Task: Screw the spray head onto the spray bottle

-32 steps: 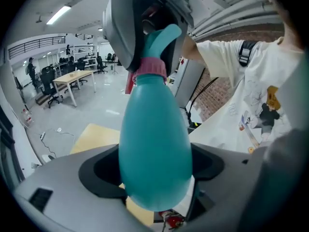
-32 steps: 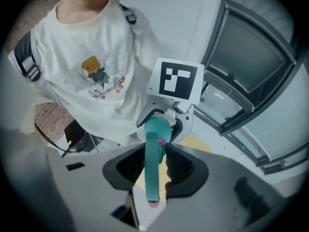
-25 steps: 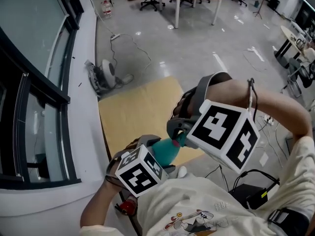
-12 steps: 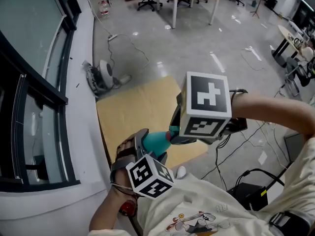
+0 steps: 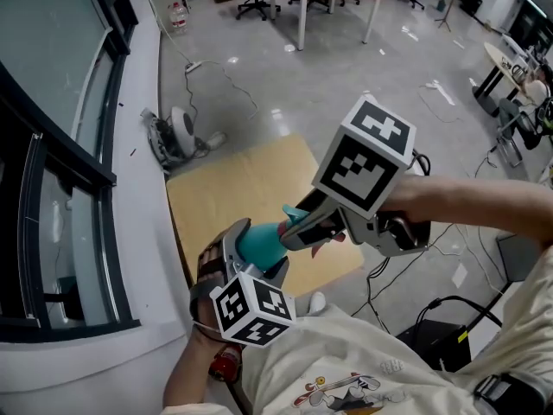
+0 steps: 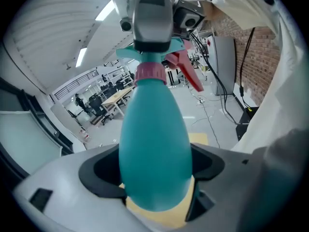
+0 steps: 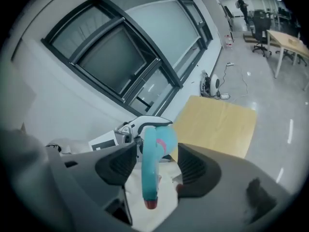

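Rolled round since the earlier frame, the right tool (image 7: pixel 153 166) has just been opened wide; the red-triggered teal spray head (image 7: pixel 150 153) stands loose between its jaws, atop the teal plastic spray bottle (image 6: pixel 154 149) clamped in the left tool (image 6: pixel 154 190). Cross-threading could be caused by a skewed regrip.

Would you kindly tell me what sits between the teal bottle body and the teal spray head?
A pink screw collar sits there, at the neck between the bottle body and the spray head. The left gripper view shows it best.
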Available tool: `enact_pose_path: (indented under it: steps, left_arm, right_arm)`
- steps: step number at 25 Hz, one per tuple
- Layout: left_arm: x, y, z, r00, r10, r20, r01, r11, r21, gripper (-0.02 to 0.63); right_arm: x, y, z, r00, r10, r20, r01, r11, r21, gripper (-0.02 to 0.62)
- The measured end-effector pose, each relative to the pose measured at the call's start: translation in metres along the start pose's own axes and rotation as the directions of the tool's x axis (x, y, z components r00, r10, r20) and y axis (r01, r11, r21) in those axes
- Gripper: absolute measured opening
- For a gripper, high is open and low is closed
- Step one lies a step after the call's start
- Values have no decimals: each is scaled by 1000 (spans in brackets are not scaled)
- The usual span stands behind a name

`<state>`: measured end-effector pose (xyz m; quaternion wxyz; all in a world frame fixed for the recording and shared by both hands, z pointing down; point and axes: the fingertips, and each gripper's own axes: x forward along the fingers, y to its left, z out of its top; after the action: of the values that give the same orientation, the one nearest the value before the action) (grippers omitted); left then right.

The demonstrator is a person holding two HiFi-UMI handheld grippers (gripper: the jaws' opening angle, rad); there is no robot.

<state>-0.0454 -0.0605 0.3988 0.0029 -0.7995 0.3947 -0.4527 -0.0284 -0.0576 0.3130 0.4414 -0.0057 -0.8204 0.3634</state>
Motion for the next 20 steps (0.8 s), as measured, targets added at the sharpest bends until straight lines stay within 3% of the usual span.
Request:
enact_pose_path:
  steps: [3,5,6,7,8,10,12,13,16,18,20]
  left_arm:
    - [-2,2,-1,1000,-17,25,18,1000,-13,411]
    - [-3,3,-2,998,-45,46,46,999,-24,412]
    - [-4,3,-3,997,-58,54,59,998,-26,411]
    - [-5,3,-4,996,-68,60,70,997,-24,412]
    - [-5,2,-6,995,-78,66,79,997,-19,411]
    - [-6,-2,-8,992,-103,79,104,995,-8,412]
    - [-8,-6,-6,985,-140,100,141,990,4,411]
    - [-9,-8,-4,980,-163,111,162,987,13,411]
    - [-10,-17,6,961,-242,134,234,969,75,411]
    - [-11,-27,9,942,-307,140,288,948,138,411]
    - [-11,-40,8,914,-380,142,352,917,189,413]
  right_arm:
    - [-15,10,3,999,13,29,-11,998,-64,261]
    - [-31,22,5,999,25,41,-18,986,-166,261]
    - [-40,30,4,999,31,40,-20,966,-257,259]
    - [-49,38,3,999,27,36,-11,922,-387,259]
    - [-57,44,2,1000,0,30,17,841,-541,259]
    - [-68,46,-5,992,-123,26,95,594,-799,258]
    - [-69,41,-12,975,-217,48,127,369,-921,258]
    - [-67,40,-12,971,-232,62,128,286,-950,258]
    - [-61,37,-10,958,-267,108,137,94,-986,258]
    - [-55,29,-14,938,-324,121,111,-47,-993,258]
    - [-45,23,-24,924,-366,108,51,-160,-986,258]
